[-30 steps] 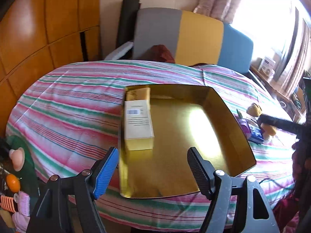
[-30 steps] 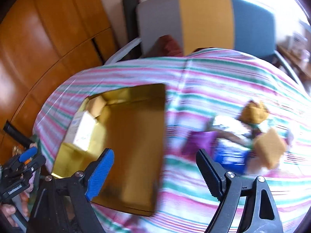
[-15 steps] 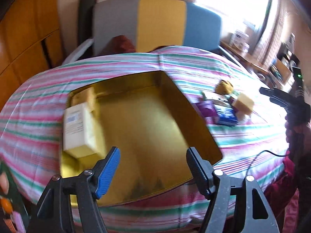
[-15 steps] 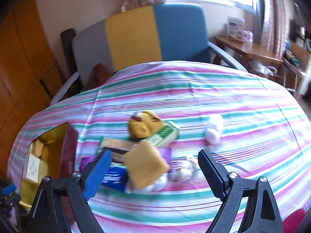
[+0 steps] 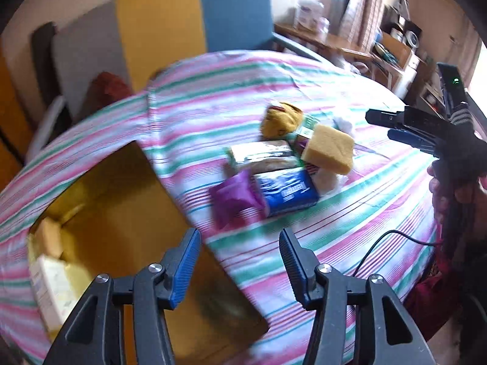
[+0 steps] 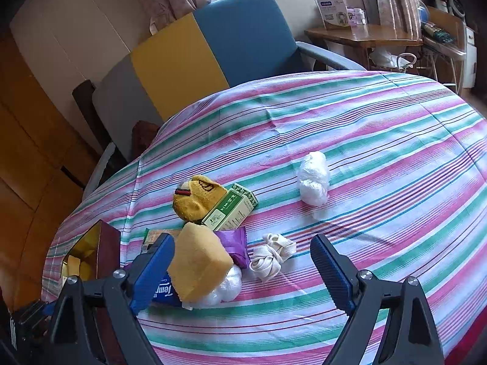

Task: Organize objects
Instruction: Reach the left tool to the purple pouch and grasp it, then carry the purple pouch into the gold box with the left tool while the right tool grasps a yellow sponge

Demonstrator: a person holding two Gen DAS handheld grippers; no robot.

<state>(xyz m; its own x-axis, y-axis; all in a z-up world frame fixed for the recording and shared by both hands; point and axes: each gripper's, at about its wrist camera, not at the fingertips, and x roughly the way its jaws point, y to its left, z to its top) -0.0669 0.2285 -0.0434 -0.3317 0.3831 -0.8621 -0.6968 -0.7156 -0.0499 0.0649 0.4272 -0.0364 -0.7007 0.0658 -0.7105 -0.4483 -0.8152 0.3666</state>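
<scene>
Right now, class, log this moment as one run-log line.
left gripper: open, empty | right gripper: open, empty, above yellow sponge | gold box: holds cream carton

Pink, green and white stripes across the surface [image 6: 350,127]. Yellow sponge [image 6: 199,263], purple packet [image 5: 236,199], dark blue packet [image 5: 286,193], green-and-white carton [image 6: 232,208], mustard toy [image 6: 196,196], white bag [image 6: 313,178], cream strap [image 6: 272,255]. Gold-lined box [image 5: 127,213]. Grey, yellow and blue chair [image 6: 194,57]. Blue pads [image 6: 152,275] on black hand-held gripper [image 6: 242,275].
</scene>
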